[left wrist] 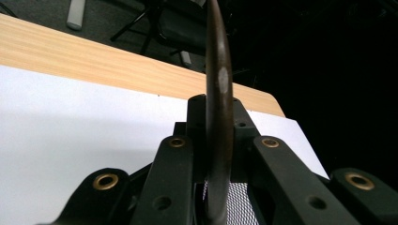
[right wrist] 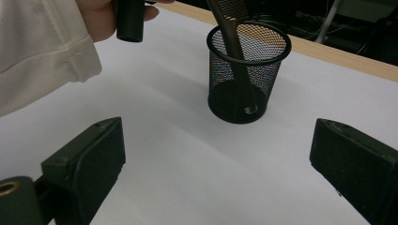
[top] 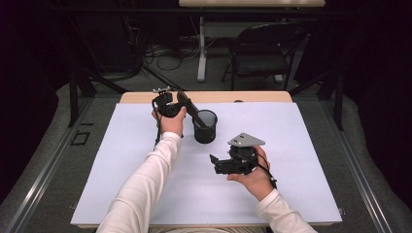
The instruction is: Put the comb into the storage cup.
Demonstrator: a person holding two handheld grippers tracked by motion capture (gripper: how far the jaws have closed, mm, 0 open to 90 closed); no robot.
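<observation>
High view: left hand-held gripper [top: 187, 103] is clamped on a dark comb [top: 194, 112] whose lower end slants into the black mesh cup [top: 205, 127] on the white-covered counter [top: 291, 145]. Right hand-held gripper [top: 214, 163] hovers nearby, jaws spread wide, gripping nothing.

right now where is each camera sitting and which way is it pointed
High view: above the person's side, facing forward and down on the table; both forearms, left gripper, right gripper.
Left gripper view: on the left gripper, looking along its closed jaws at the dark comb and far table edge.
Right gripper view: on the right gripper, between open jaws toward the mesh cup; a sleeve shows.
All three share the comb; high and right gripper views share the cup.
</observation>
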